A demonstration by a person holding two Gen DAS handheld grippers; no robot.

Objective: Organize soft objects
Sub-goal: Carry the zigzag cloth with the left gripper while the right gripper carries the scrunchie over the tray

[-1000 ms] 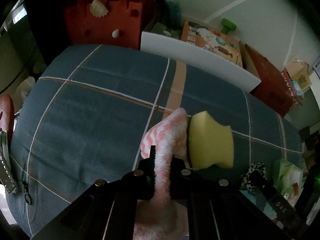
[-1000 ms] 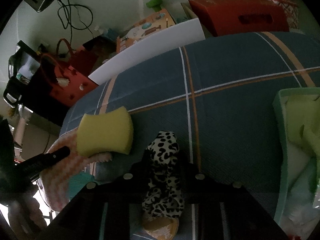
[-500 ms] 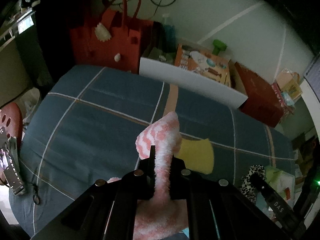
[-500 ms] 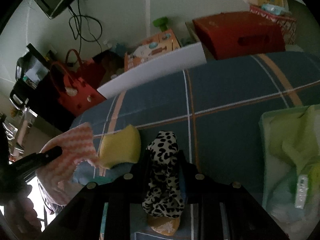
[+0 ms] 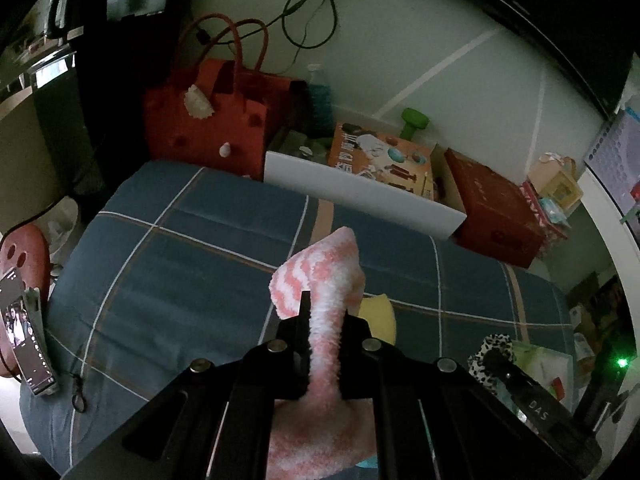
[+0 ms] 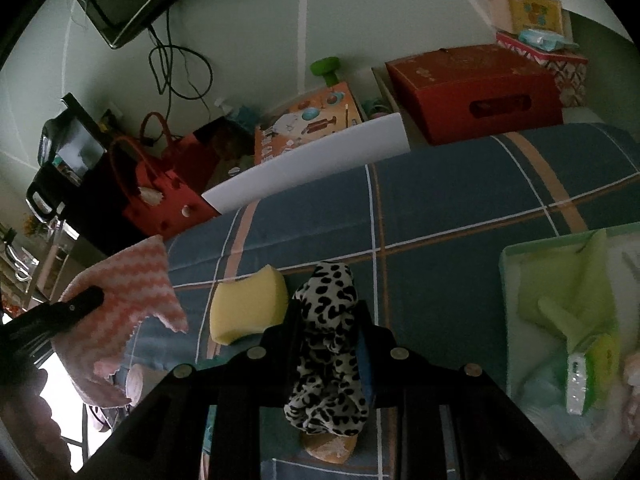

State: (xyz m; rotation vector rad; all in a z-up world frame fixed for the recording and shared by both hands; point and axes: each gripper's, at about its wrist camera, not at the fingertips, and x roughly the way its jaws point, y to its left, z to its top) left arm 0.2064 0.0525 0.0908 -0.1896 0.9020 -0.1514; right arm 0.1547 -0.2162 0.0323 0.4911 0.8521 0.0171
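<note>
Left gripper [image 5: 324, 316] fingers pinching pink-and-white zigzag cloth [image 5: 320, 276], lower end cut off by frame bottom. Right gripper [image 6: 326, 316] fingers clamped on leopard-print fabric [image 6: 326, 344]; a tan item under it mostly hidden, can't identify. Both held above blue plaid bed cover [image 6: 460, 200]. Yellow sponge [image 6: 246, 308] lies on the cover between them, half hidden behind cloth in left view. Green bin [image 6: 505, 320] at right, cut off, contents murky. Beyond: white board [image 5: 360, 196], red bag [image 5: 208, 120], dim.
</note>
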